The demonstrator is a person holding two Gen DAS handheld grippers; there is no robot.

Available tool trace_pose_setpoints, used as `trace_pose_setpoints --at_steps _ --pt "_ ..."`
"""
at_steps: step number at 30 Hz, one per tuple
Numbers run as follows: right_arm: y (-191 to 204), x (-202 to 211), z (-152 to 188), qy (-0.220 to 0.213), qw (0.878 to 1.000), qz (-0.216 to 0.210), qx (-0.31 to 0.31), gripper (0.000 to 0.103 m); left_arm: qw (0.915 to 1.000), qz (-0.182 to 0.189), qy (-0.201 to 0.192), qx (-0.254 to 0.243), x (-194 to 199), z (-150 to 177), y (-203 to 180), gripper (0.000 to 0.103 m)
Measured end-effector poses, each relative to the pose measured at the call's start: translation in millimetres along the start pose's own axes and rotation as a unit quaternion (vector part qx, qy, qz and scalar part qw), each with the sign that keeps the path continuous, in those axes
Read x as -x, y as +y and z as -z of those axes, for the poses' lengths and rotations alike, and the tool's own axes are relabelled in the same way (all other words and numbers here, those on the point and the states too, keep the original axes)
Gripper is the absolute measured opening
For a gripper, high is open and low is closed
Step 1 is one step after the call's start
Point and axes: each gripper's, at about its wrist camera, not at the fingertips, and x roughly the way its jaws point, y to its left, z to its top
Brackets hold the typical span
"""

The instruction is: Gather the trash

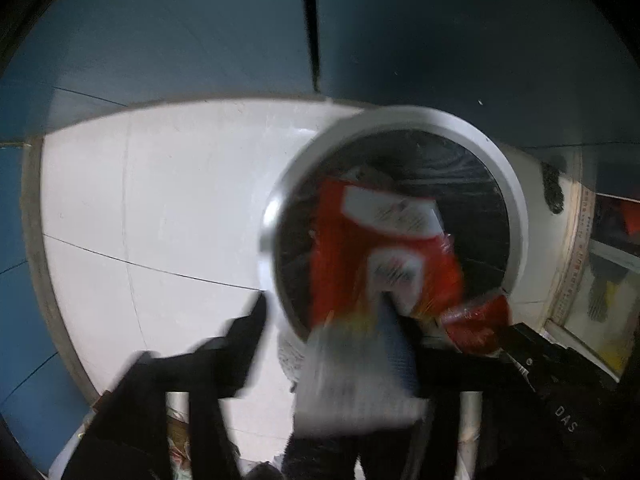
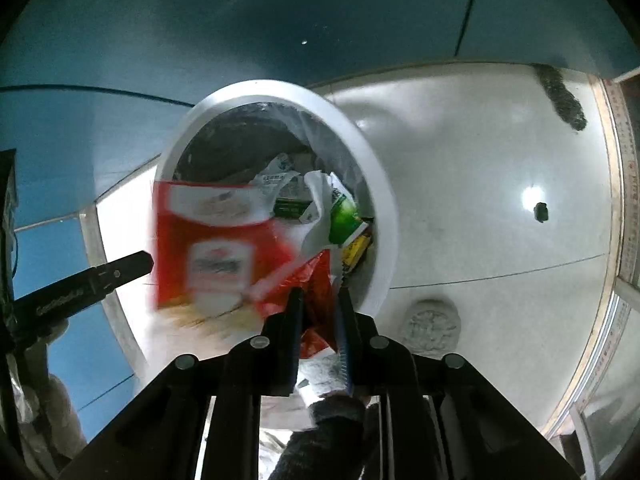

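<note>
Left tongs (image 1: 332, 332) are gaping wide over the bin (image 1: 516, 200), and a red packet (image 1: 380, 248) is hanging between the jaws and the bin mouth, badly blurred. Whether either finger is touching it I cannot tell, though it is looking loose and, I judge, dropping in. The packet is showing flat red panels with white label patches and a yellowish lower edge, its top already reaching inside the rim. Further right, the bin is sitting on the pale floor (image 2: 480, 184) against a blue wall, lined in dark plastic and already holding a white bag (image 2: 316, 200), a green carton (image 2: 342, 216) and a yellow pack (image 2: 354, 248), so much of the collecting is looking done. Right tongs (image 2: 320, 308) are standing almost closed, pinching a crinkled red wrapper (image 2: 316, 280) just at the near rim (not yet let go into the bin). Beyond them, a crumpled white wad (image 2: 432, 324) is lying on the floor just beside the bin, and a small dark scrap (image 2: 540, 212) is lying well apart to the right; both are probably waiting for collection.
</note>
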Motion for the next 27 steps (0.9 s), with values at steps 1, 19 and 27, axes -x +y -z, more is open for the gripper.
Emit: trace_pose_setpoints --at_steps 1,19,27 --pt "4.0 -0.2 -1.0 0.004 1.0 0.001 0.003 0.028 1.0 -0.003 -0.008 0.004 4.9 1.9 2.3 0.083" --pt "68.9 201.3 60.7 -0.077 0.983 0.133 0.099 0.103 0.9926 -0.013 -0.116 0.033 217.4 121.9 39.2 0.103" --pt "130.3 372.5 144.4 -0.144 0.972 0.14 0.125 0.103 0.983 0.028 -0.181 0.005 365.2 191.1 38.6 0.103"
